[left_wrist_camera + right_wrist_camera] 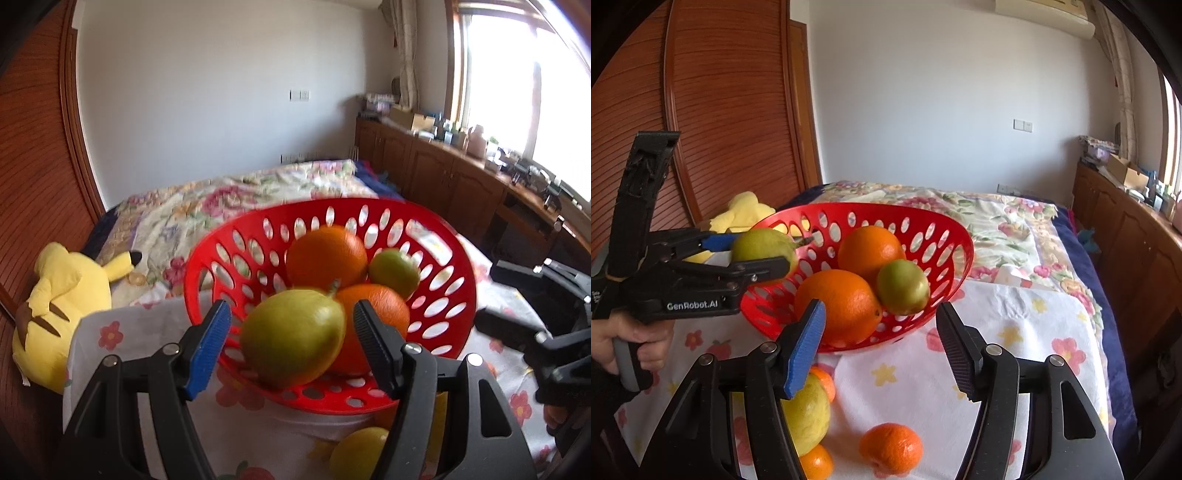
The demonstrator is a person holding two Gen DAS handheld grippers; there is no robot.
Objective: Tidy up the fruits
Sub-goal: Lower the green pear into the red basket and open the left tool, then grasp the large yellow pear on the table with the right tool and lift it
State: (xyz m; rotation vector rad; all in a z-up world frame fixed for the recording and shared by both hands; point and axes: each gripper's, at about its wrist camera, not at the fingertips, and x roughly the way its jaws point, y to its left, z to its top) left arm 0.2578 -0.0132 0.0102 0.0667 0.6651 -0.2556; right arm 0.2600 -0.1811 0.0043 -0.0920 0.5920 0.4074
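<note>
Your left claw [764, 254] pinches one green lemon [762, 248] over the red basket [955, 236]; your right claw [881, 347] gapes, holding nothing.
Basket holds two oranges and one lime; on the cloth beside it lie three tangerines and one yellow lemon [809, 417].

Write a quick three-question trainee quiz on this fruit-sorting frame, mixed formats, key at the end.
1. True or false: the right gripper holds a fruit.
2. How many fruits lie inside the red perforated plastic basket, not counting the one between the left gripper fingers?
3. What is between the left gripper fingers? A) red apple B) yellow-green lemon C) banana
Key: 1 false, it is open and empty. 2 three: two round oranges and one small green citrus. 3 B.
</note>
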